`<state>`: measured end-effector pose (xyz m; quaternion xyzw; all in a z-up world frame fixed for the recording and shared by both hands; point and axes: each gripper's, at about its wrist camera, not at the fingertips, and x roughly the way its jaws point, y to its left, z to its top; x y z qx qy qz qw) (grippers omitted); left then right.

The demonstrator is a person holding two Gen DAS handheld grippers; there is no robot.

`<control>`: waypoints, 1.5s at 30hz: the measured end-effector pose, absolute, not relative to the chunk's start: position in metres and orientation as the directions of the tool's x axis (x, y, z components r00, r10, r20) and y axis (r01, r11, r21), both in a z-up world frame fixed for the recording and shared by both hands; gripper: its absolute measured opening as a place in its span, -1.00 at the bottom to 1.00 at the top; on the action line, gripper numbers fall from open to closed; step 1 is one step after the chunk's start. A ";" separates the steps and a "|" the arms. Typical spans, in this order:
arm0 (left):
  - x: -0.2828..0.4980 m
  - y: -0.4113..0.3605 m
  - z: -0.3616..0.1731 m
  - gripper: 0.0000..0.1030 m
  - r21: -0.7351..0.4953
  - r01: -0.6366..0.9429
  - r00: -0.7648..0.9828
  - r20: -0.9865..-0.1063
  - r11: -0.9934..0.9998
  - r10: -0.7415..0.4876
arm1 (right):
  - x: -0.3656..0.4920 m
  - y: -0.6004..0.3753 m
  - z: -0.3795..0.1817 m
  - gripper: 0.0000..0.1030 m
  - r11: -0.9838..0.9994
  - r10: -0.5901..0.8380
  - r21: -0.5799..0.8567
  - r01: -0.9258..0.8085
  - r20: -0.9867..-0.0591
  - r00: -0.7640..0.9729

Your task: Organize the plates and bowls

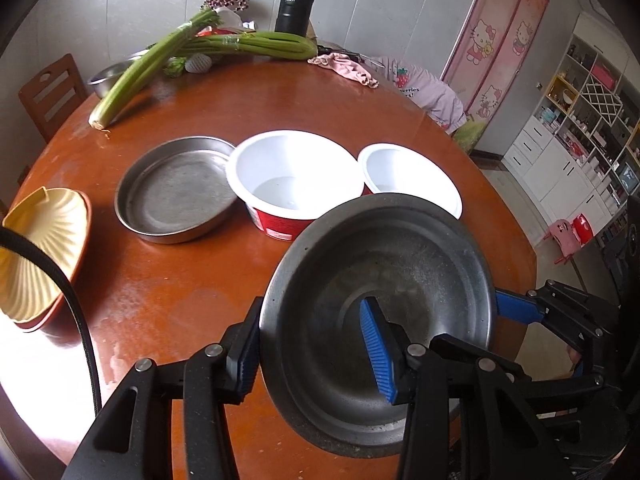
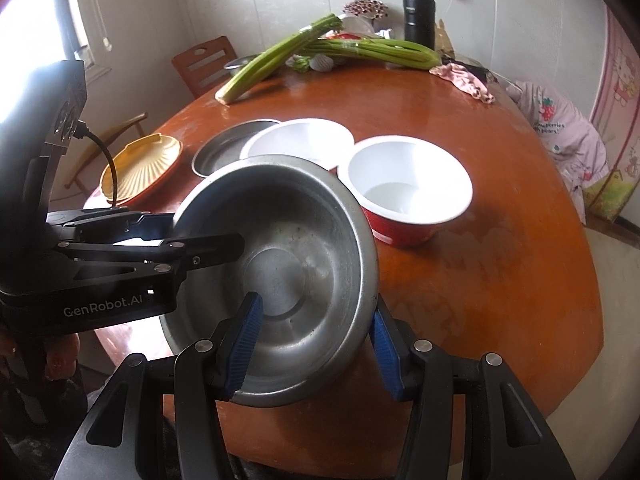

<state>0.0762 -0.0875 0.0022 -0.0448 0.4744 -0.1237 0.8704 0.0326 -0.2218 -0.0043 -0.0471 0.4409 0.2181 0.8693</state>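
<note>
A steel bowl [image 1: 384,280] [image 2: 296,240] hangs tilted above the near edge of the round wooden table [image 1: 180,300], held from both sides. My left gripper [image 1: 312,332] [image 2: 208,236] is shut on its left wall, one pad inside and one outside. My right gripper [image 2: 316,328] [image 1: 516,308] is shut on the opposite wall in the same way. Behind it stand a shallow steel plate [image 1: 176,196] [image 2: 228,148], a large white bowl with a red outside [image 1: 292,176] [image 2: 300,136] and a second such bowl [image 1: 404,172] [image 2: 404,184]. A yellow ribbed plate [image 1: 40,248] [image 2: 140,164] lies on a red-brown one at the left.
Celery stalks [image 1: 208,44], a black flask [image 1: 294,8], a pink cloth [image 1: 348,68] and a small steel bowl [image 1: 106,78] crowd the far side. A wooden chair [image 1: 52,92] stands at the left. A black cable [image 1: 76,312] hangs over the left table edge.
</note>
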 end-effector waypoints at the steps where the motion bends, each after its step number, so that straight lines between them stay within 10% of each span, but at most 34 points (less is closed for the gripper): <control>1: 0.075 -0.085 0.003 -0.10 -0.197 0.169 0.521 -0.814 0.966 -0.257 | 0.032 -0.219 -0.004 0.08 0.899 0.337 0.108 -0.424 -0.788 0.515; 45: 0.081 -0.075 -0.027 -0.10 -0.218 0.145 0.471 -0.842 0.965 -0.261 | 0.039 -0.205 -0.028 0.08 0.898 0.346 0.150 -0.413 -0.820 0.456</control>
